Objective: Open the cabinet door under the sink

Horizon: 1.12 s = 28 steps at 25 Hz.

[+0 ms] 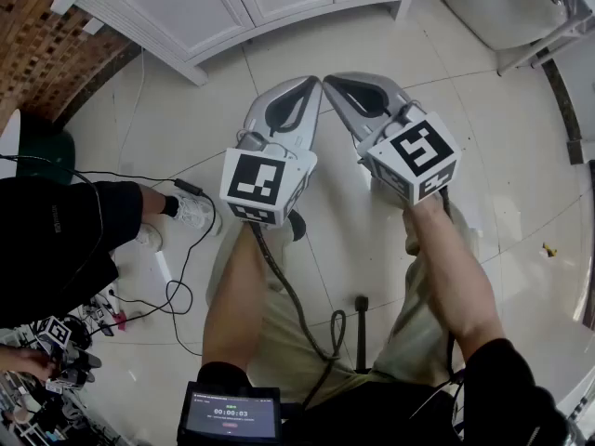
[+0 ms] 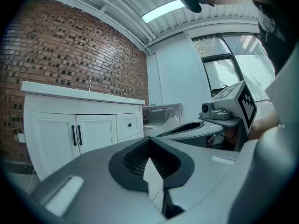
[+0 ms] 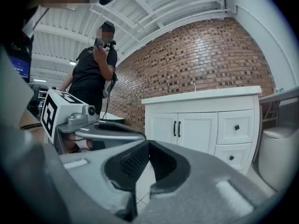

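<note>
The white sink cabinet (image 1: 186,7) stands at the top of the head view, its two doors (image 3: 189,130) closed with a pair of black handles (image 3: 177,129) at the middle seam. In the left gripper view the same doors (image 2: 77,136) lie to the left, well ahead. My left gripper (image 1: 312,85) and right gripper (image 1: 332,84) are held side by side above the tiled floor, some way short of the cabinet. Both are shut, tips touching, nothing between them. The left gripper's tips (image 2: 149,139) and the right gripper's tips (image 3: 148,143) point toward the cabinet.
Two drawers (image 3: 236,127) sit right of the doors. A toilet (image 1: 493,7) stands to the right. A person in black (image 1: 56,240) is at the left, with cables (image 1: 177,277) across the floor. A brick wall (image 3: 201,55) backs the cabinet.
</note>
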### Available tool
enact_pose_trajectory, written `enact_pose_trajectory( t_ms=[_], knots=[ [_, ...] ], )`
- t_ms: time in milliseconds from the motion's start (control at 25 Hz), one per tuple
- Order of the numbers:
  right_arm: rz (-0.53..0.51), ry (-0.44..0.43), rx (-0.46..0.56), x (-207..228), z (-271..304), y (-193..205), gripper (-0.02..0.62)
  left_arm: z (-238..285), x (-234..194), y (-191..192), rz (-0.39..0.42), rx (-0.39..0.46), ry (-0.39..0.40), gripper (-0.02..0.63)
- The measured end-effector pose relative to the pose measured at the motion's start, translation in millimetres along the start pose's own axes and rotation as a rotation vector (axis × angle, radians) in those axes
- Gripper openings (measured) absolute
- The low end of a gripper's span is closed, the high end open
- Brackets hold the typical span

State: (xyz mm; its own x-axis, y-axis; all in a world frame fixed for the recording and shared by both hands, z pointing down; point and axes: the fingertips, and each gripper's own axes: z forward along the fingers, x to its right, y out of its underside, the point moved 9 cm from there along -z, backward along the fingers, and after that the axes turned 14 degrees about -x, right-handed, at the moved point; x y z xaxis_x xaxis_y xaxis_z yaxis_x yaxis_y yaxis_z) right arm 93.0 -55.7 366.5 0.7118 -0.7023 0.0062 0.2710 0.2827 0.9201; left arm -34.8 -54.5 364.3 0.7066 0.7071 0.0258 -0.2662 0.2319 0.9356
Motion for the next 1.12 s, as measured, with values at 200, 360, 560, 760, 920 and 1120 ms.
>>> enact_pose_trajectory(
  t_ms=[200,360,560,760,920,1120],
  knots=[
    [-0.02,-0.003,-0.013,1.5,12.0,-7.7,-0.009,2.4,-12.1,-2.6,-0.008,0.006,-0.003,0.015],
    [-0.057,-0.008,-0.054,9.4,29.1,-7.7,-0.009,11.3,-25.5,-3.7,-0.006,-0.001,-0.01,0.017],
    [-0.063,-0.008,-0.045,30.4,54.0,-24.2,-0.009,25.0,-56.5,-11.4,-0.016,0.0,-0.026,0.017],
    [-0.012,0.003,-0.041,60.5,79.6,-35.0,-0.009,36.9,-90.5,-18.0,-0.053,0.005,-0.053,0.017],
    [0.027,0.009,-0.01,83.2,105.1,-46.0,-0.009,38.3,-120.3,-26.7,-0.092,0.017,-0.094,0.017],
    [0.07,0.041,-0.035,112.3,148.4,-56.8,-0.009,36.4,-148.7,-31.6,-0.106,0.014,-0.139,0.017]
  ],
)
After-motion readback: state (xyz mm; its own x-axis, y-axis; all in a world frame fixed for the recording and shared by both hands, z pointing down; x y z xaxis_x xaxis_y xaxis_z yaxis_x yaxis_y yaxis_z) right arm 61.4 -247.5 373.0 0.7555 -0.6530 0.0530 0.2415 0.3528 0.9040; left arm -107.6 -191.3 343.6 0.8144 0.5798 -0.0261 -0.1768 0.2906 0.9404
